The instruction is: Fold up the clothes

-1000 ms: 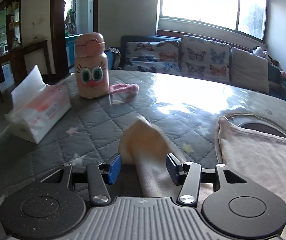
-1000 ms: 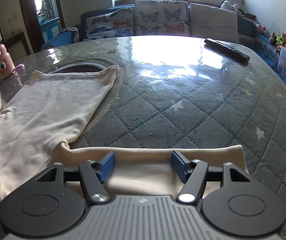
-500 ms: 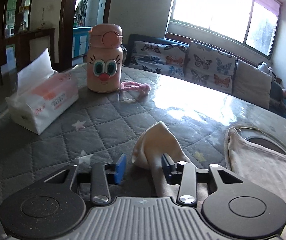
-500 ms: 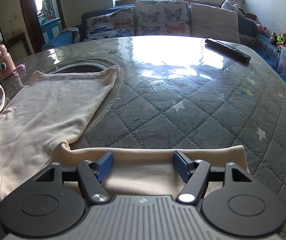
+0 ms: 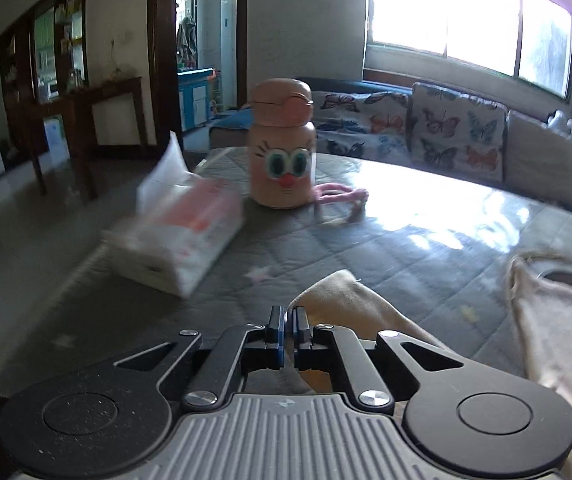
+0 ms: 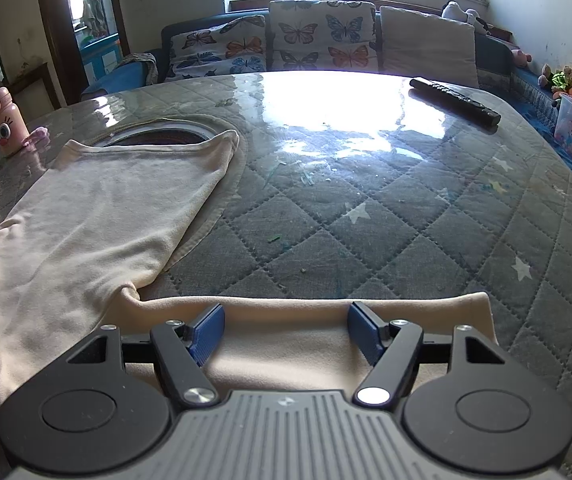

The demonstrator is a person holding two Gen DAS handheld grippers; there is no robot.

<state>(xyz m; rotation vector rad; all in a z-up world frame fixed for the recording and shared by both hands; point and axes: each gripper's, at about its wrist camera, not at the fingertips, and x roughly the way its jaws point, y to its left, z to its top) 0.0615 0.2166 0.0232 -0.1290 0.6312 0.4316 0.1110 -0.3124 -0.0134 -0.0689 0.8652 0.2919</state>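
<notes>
Garment (image 5: 349, 304) sleeve now beside closed left claw (image 5: 287, 330).

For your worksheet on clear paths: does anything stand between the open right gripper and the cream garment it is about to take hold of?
Nothing visible does. The right gripper hangs open directly over the near edge of the cream garment, with only cloth showing between its fingers. The remote control lies far off across the table.

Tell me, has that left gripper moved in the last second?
Yes. The left gripper has swung leftward and shut; the pink cartoon-faced bottle now sits mid-view, not left.
</notes>
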